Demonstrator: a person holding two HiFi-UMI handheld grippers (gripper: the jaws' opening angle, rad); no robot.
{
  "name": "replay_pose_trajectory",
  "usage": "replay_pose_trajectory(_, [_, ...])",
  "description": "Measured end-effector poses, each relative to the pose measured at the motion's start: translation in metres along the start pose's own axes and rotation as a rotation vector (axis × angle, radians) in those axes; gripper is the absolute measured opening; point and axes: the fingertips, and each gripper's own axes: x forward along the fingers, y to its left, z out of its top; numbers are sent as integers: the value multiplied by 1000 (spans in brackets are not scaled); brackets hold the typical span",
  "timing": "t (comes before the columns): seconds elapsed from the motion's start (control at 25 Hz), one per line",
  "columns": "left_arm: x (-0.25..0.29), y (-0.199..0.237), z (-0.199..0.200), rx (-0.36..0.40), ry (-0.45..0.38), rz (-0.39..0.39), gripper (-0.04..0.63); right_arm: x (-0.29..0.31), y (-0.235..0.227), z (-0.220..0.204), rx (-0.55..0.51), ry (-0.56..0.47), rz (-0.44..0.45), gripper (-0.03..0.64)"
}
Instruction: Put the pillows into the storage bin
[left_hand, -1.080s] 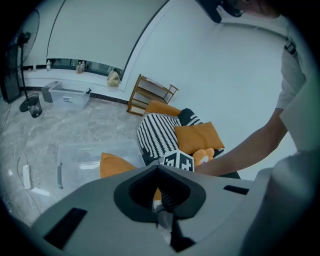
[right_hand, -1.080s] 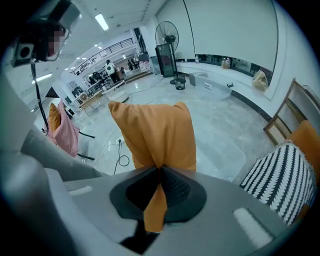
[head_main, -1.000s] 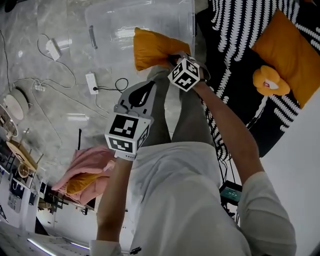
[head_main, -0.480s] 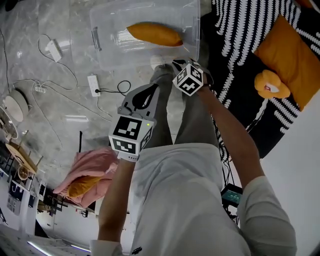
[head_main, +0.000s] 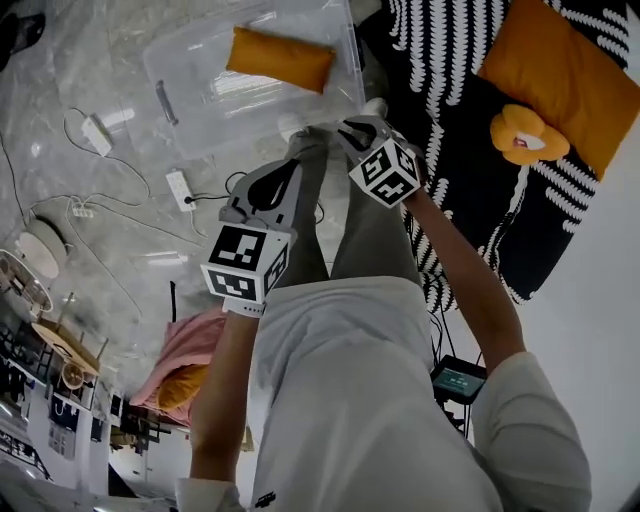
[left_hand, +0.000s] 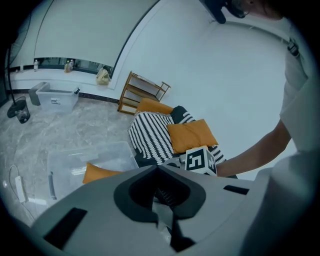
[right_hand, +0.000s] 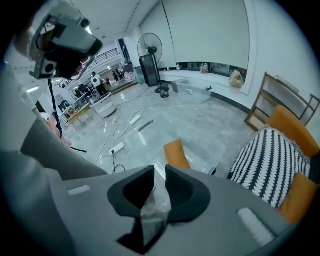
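Note:
One orange pillow (head_main: 280, 58) lies loose inside the clear storage bin (head_main: 190, 110) on the marble floor; the right gripper view shows this pillow (right_hand: 175, 152) just past the jaws. My right gripper (head_main: 352, 128) hovers at the bin's near edge, its jaws opening with nothing between them. The left gripper (head_main: 285, 175) hangs beside it, shut and empty. A second orange pillow (head_main: 560, 70) rests on the black-and-white striped cover (head_main: 450, 60), with an orange plush toy (head_main: 525, 138) against it.
Power strips (head_main: 182, 188) and loose cables (head_main: 110, 200) lie on the floor left of the bin. A pink cloth (head_main: 185, 345) wraps another orange cushion at lower left. A small black device (head_main: 458, 378) sits by my right side. A standing fan (right_hand: 150, 52) is far off.
The right gripper held the orange pillow over the bin, then let it go. The pillow now lies inside the bin, and the gripper has drawn back with its jaws apart.

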Motion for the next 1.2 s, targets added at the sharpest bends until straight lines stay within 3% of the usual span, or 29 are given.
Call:
replay_pose_trajectory(0.44, [71, -84, 48, 152, 46, -79, 8, -108, -85, -47, 176, -137, -154, 110])
replay_pose_trajectory(0.72, [116, -135, 69, 213, 91, -126, 8, -172, -140, -99, 247, -149, -246, 176])
replay_pose_trajectory(1.0, [164, -185, 87, 248, 124, -145, 8, -219, -197, -164, 275, -113, -308, 218])
replay_pose_trajectory(1.2, [196, -213, 98, 247, 129, -140, 8, -237, -234, -199, 195, -65, -326, 219])
